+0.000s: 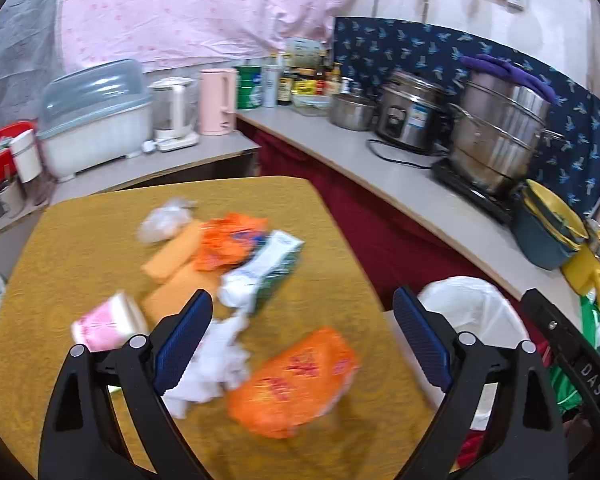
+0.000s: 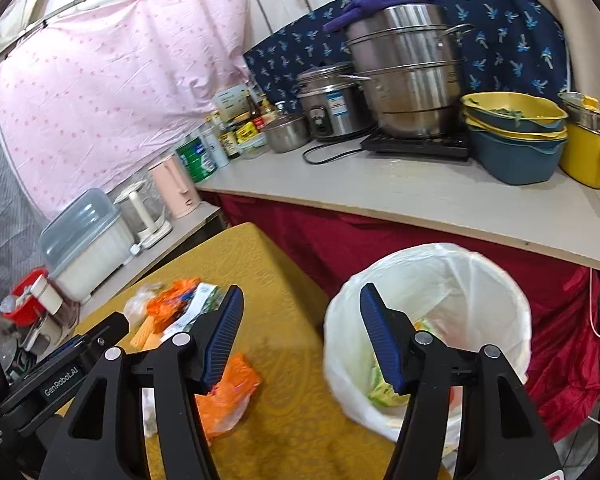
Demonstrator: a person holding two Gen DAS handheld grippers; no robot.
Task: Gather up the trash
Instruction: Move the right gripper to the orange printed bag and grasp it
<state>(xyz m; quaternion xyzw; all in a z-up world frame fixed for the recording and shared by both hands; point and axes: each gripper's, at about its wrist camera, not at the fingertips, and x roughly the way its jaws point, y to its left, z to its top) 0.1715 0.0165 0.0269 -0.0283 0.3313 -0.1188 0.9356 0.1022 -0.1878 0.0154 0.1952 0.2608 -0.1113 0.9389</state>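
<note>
A mustard-yellow table [image 1: 80, 240] is strewn with trash, backed by a counter [image 2: 380, 188] crowded with steel pots [image 2: 404, 76] and kettles. An orange wrapper [image 1: 296, 384] is seen lying nearest, its long axis slanting up to the right, beside crumpled white tissue [image 1: 216, 356]. The left gripper [image 1: 304, 344] is held wide open and empty above them. The right gripper [image 2: 300, 336] is spread partly open, nothing held, beside a white-lined bin [image 2: 480, 280] holding scraps
</note>
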